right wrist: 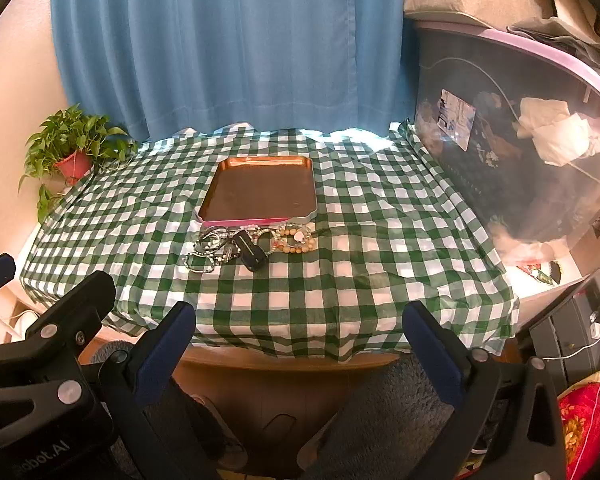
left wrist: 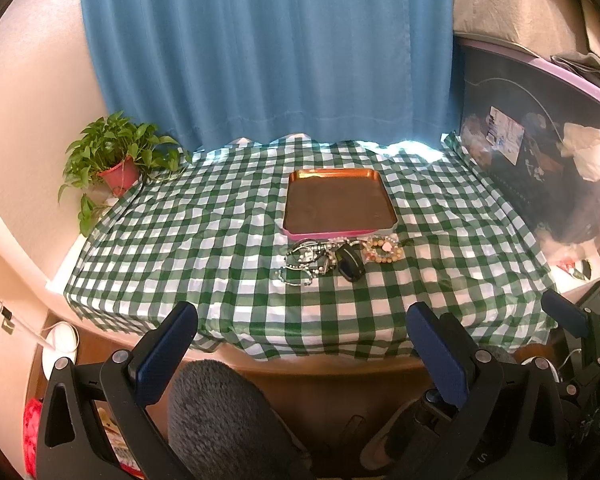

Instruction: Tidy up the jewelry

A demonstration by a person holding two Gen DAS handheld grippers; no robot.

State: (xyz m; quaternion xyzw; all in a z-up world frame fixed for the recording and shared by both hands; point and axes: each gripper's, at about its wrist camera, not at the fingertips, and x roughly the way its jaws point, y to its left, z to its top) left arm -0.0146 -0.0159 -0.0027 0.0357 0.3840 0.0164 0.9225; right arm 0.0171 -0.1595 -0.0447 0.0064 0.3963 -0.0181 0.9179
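Left wrist view: left gripper (left wrist: 302,324) fingers spread wide, holding nothing; jewelry (left wrist: 332,256) heaped on the tabletop (left wrist: 180,232) well ahead, touching the tray's (left wrist: 388,204) near edge.
Right wrist view: right gripper (right wrist: 300,326) fingers likewise released; jewelry (right wrist: 252,246) well ahead, left of centre.

Warm, orange-tinted light fills both views, and daylight glows through the blue curtain (left wrist: 268,48), flaring white along the far edge of the checked tablecloth (left wrist: 228,216). The tray (left wrist: 338,204) rim glints copper. Fisheye bending curves the edges, corners go black, and the foreground blurs softly.
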